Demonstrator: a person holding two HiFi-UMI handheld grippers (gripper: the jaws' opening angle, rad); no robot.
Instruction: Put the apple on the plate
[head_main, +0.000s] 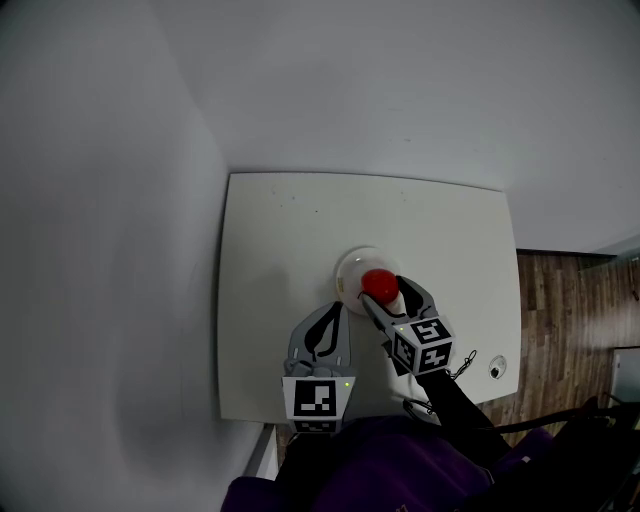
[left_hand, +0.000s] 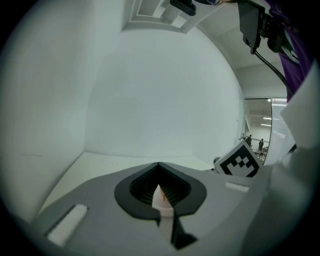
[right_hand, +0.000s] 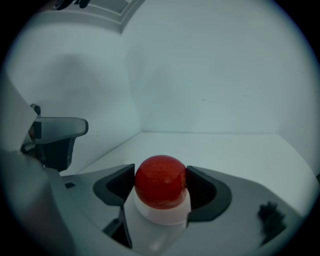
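Observation:
A red apple (head_main: 378, 284) rests on a small white plate (head_main: 350, 263) in the middle of the white table (head_main: 270, 240). My right gripper (head_main: 381, 291) is shut on the apple, one jaw at each side. In the right gripper view the apple (right_hand: 160, 176) fills the gap of the right gripper (right_hand: 161, 170), with the plate (right_hand: 160, 216) showing white just beneath it. My left gripper (head_main: 336, 309) lies shut just left of the plate, holding nothing. In the left gripper view the left gripper (left_hand: 159, 166) has its jaw tips together.
Grey walls run along the table's left and far edges. Wooden floor (head_main: 570, 310) lies beyond the right edge. A small round fitting (head_main: 497, 369) sits near the table's front right corner. The right gripper's marker cube (left_hand: 241, 161) shows at the right of the left gripper view.

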